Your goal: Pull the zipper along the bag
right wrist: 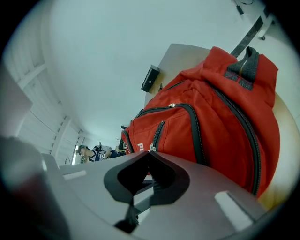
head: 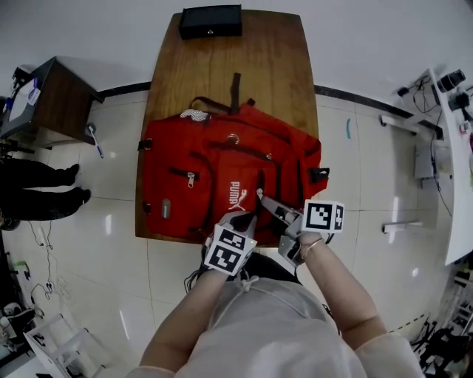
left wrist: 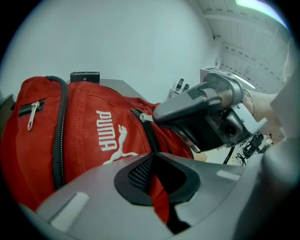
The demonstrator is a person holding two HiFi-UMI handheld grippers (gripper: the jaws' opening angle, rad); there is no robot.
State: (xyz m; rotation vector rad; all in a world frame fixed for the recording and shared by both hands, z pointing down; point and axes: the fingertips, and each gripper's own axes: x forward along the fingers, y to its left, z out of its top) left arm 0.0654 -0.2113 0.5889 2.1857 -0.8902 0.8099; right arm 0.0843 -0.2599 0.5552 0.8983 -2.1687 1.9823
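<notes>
Red fabric backpack [head: 222,177] with white logo, lying flat on the brown wooden table [head: 273,66], its base toward the person. The left gripper [left wrist: 157,185] was clamped tight on a fold of red fabric [left wrist: 160,201] at the bag's near edge, bracing it. The right gripper [right wrist: 150,154] had its jaws together on the small silver zipper pull [left wrist: 144,117] of the dark front zipper beside the logo. Judged progress: grip and brace were in place, and most of the pull's run appeared to be left (whether the teeth near the pull were parted could not be made out). Containers: no compartment of the backpack gaped in any view, so its contents were not seen. The black rectangular box [head: 211,21] at the table's far end was closed.
</notes>
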